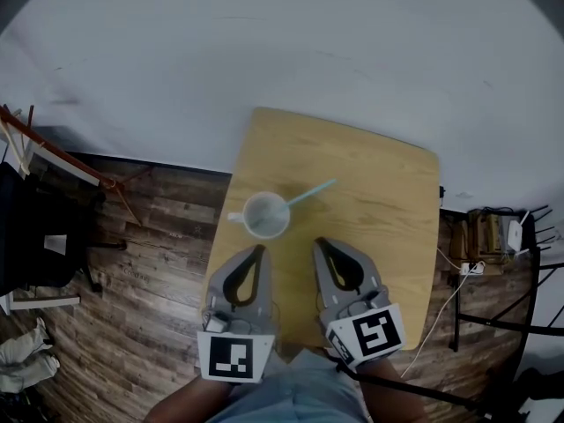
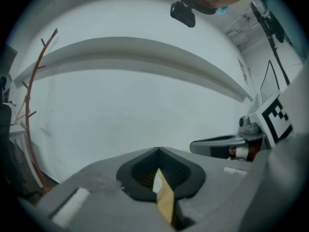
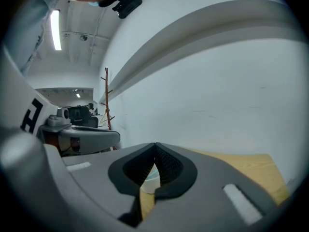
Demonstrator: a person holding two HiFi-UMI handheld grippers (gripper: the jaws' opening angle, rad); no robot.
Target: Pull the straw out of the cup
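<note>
Wooden table [image 1: 388,210], cup [image 1: 264,215] near left edge, straw [image 1: 310,192] leaning right

The left tool [image 2: 158,150], jaws meeting at the tips, faces a white wall [image 2: 130,110], right tool [image 2: 194,146] alongside.

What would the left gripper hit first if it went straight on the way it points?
Probably the cup, just ahead of the left gripper's shut tips in the head view. Height is unclear, so it might skim over the rim.
</note>
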